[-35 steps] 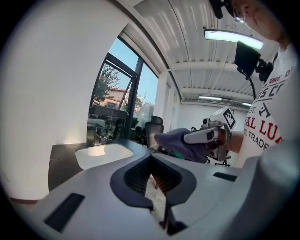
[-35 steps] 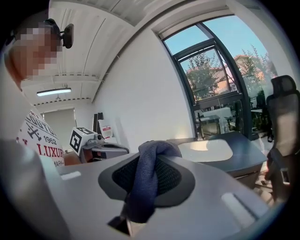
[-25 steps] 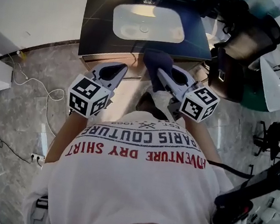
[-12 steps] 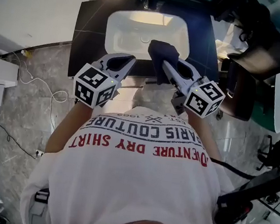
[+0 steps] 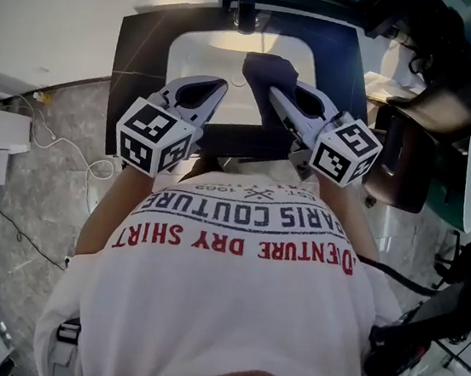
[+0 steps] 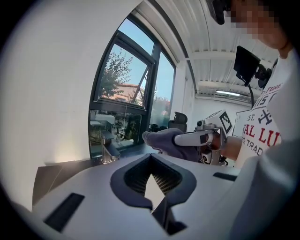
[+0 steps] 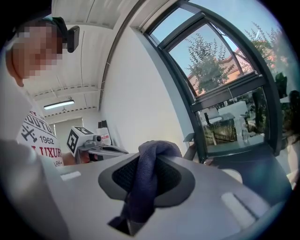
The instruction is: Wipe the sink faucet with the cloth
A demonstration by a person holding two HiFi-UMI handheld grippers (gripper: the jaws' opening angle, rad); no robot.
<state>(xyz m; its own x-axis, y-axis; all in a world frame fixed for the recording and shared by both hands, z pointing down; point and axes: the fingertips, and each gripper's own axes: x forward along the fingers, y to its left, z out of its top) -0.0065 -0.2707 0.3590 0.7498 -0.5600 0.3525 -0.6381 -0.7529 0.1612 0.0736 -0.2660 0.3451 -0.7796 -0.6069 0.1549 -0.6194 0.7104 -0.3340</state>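
Seen from above, I stand at a dark counter (image 5: pixel 140 50) with a white sink basin (image 5: pixel 189 52) set in it. My right gripper (image 5: pixel 273 100) has its jaws clamped on a dark blue cloth (image 5: pixel 266 71). The cloth bunches out past the jaw tips and droops down between them. It hangs over the basin, near the faucet (image 5: pixel 243 16) at the far rim and on my side of it. I cannot tell whether they touch. My left gripper (image 5: pixel 217 88) is just left of the cloth, over the basin's near edge, with its jaws together and nothing between them.
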